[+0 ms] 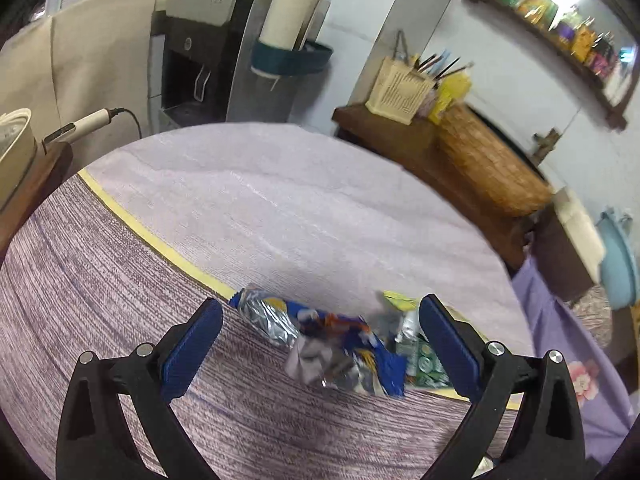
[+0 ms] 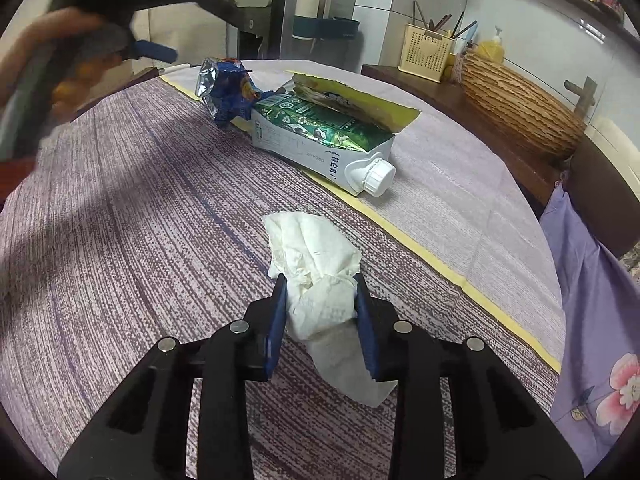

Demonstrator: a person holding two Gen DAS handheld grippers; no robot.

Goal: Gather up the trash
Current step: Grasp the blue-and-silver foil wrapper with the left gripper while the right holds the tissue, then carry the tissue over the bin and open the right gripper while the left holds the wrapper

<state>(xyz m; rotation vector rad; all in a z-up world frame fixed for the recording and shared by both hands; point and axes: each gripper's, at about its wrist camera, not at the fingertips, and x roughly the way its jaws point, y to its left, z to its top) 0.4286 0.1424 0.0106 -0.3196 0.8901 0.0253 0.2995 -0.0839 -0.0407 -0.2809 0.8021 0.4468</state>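
Note:
A crumpled white tissue lies on the purple striped tablecloth, and my right gripper is shut on it, both blue pads pressing its sides. Beyond it lie a torn green and white carton with a white cap and a crumpled blue foil wrapper. In the left wrist view the blue foil wrapper lies between the wide-apart fingers of my open left gripper, untouched. The carton peeks out behind the right finger. My left gripper, blurred, shows at the upper left of the right wrist view.
A wooden counter at the right edge holds a woven basket and a cream utensil holder. A water dispenser and a paper roll stand behind the table. Purple floral cloth hangs at the right.

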